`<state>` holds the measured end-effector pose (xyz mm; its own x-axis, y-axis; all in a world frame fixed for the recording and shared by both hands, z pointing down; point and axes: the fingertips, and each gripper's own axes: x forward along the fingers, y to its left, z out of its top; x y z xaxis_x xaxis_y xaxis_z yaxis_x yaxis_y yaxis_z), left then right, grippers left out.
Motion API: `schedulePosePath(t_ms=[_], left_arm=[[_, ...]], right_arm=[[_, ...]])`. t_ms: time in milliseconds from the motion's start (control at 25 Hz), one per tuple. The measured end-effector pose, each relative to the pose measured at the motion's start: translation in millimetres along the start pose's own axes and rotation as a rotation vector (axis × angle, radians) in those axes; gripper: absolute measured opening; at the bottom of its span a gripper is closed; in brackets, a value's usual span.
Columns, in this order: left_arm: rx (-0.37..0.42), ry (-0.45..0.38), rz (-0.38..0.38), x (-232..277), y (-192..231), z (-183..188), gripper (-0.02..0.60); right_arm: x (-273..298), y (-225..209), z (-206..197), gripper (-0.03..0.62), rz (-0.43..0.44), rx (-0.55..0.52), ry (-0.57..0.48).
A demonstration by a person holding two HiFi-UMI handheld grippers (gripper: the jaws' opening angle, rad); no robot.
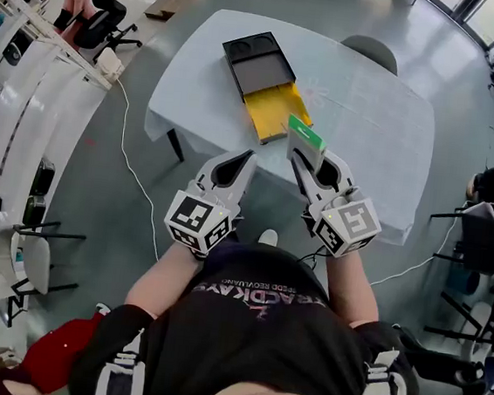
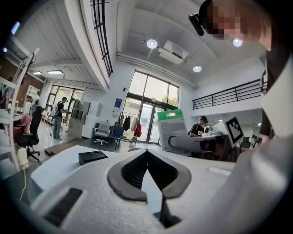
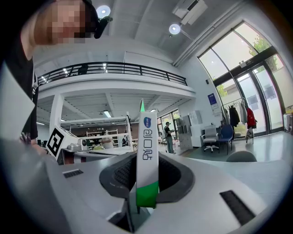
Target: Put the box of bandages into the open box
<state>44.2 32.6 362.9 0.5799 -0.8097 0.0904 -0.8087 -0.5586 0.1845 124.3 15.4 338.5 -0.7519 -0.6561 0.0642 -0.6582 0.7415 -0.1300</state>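
Note:
The open box lies on the white-clothed table point(image 1: 369, 117), with a black lid part point(image 1: 260, 58) and a yellow tray point(image 1: 275, 112) toward me. The green-and-white box of bandages point(image 1: 306, 139) hangs just right of the yellow tray, above the table's near edge. My right gripper point(image 1: 310, 159) is shut on it; in the right gripper view the bandage box point(image 3: 147, 155) stands edge-on between the pads of that gripper point(image 3: 147, 185). My left gripper point(image 1: 249, 157) hovers beside it, shut and empty, its tips meeting point(image 2: 146, 153). The left gripper view also shows the bandage box point(image 2: 171, 130) and the black lid point(image 2: 91, 156).
A grey chair point(image 1: 372, 49) stands at the table's far side. Office chairs point(image 1: 480, 239) are at the right, white shelving point(image 1: 9, 123) runs along the left, and a white cable point(image 1: 136, 172) trails across the floor by the table leg point(image 1: 175, 145).

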Motion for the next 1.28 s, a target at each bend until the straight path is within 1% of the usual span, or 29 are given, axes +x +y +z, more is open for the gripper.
schedulePosePath(t_ms=[240, 720, 880, 1280], left_arm=[[-0.004, 0.003, -0.002, 3, 2, -1, 0.015], [-0.004, 0.022, -0.013, 8, 23, 3, 0.016], [-0.005, 0.027, -0.025, 10, 34, 6, 0.016], [-0.011, 0.044, -0.077, 25, 73, 10, 0.016]], right_arm=[[3, 3, 1, 0.089, 0.034, 0.008, -0.018], [24, 3, 5, 0.089, 0.036, -0.011, -0.011], [35, 3, 5, 0.089, 0.023, -0.003, -0.006], [74, -10, 6, 0.089, -0.043, 0.029, 0.005]])
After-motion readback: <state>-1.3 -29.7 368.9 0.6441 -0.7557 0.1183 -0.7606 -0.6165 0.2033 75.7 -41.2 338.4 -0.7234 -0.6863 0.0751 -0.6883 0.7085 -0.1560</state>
